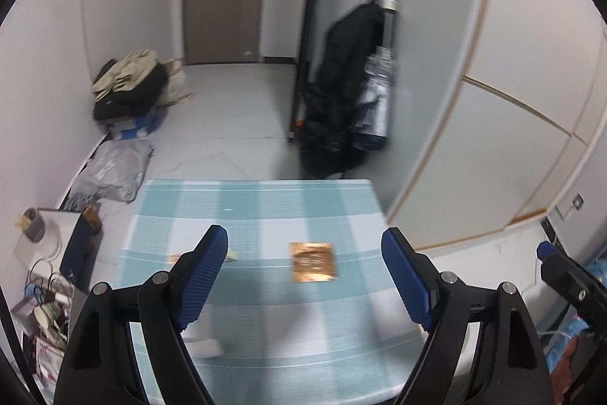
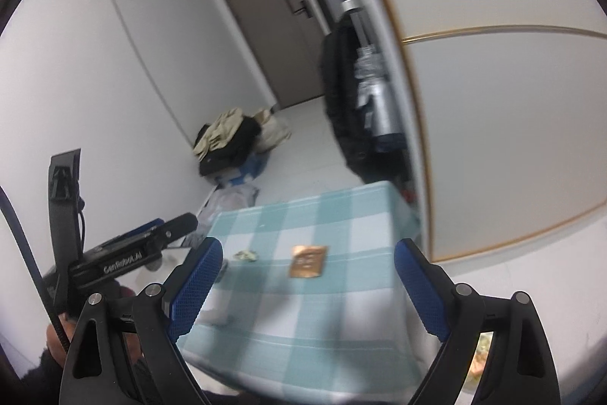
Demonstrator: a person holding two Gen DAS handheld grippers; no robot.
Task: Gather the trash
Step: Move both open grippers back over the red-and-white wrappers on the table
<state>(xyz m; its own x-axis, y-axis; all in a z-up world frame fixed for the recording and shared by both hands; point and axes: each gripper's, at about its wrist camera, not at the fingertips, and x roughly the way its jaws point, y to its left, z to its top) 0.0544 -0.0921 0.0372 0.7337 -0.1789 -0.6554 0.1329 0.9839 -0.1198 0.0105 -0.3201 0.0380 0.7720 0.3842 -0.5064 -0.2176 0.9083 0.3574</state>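
On the checked tablecloth (image 1: 265, 207), seen from the left gripper (image 1: 303, 272), a copper wrapper (image 1: 313, 261) lies between its wide-open, empty fingers. From the right gripper (image 2: 307, 287), equally spread and empty, the wrapper (image 2: 308, 260) lies beside a crumpled scrap (image 2: 246, 255).

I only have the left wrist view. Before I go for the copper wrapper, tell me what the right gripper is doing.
Observer: The right gripper is wide open and empty, aimed at the same checked table.
Operator: Describe what the left gripper half hides near its left finger.
Observer: A small crumpled pale scrap lies on the cloth, left of the copper wrapper and apart from it.
Operator: Check low on the right, off the table.
Observer: Something yellowish shows past the right finger, below the table edge. It is too blurred to name.
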